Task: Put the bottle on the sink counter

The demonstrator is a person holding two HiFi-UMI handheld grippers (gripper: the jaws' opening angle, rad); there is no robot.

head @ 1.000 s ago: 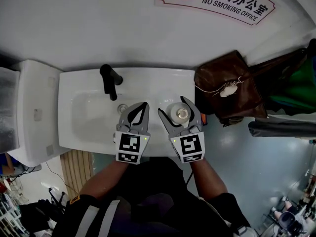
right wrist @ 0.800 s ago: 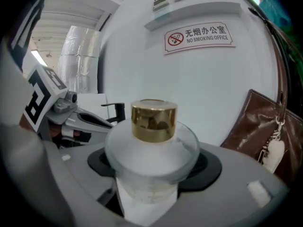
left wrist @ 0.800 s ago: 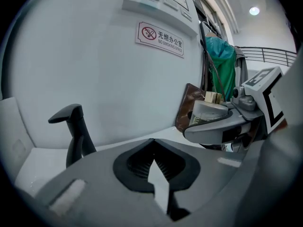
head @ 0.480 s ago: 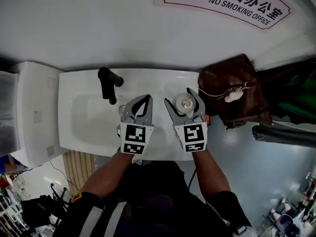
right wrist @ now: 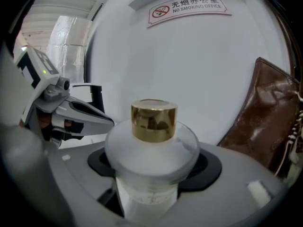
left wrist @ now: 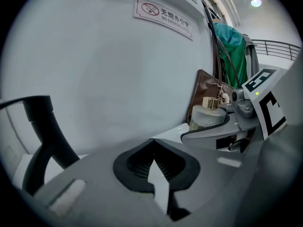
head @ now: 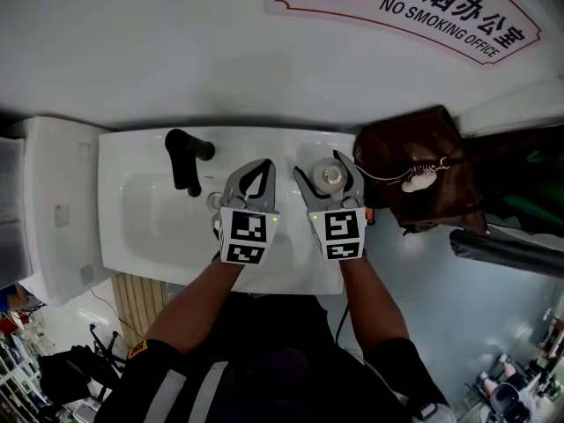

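A frosted round bottle (head: 332,178) with a gold cap (right wrist: 154,119) sits between the jaws of my right gripper (head: 322,167), which is shut on its body (right wrist: 150,148). In the head view it is over the right side of the white sink counter (head: 291,139); whether its base touches the counter is hidden. My left gripper (head: 258,169) hovers over the basin beside it, shut and empty, its tips meeting (left wrist: 154,162). The left gripper view also shows the bottle (left wrist: 207,117) at the right.
A black faucet (head: 183,157) rises at the sink's back left. A brown leather bag (head: 414,166) stands right against the sink's right edge. A white wall with a no-smoking sign (head: 458,16) runs behind. A white fixture (head: 53,210) flanks the sink on the left.
Both grippers have moved toward the wall over the sink, the right one carrying the bottle with it. Neither grip has changed.
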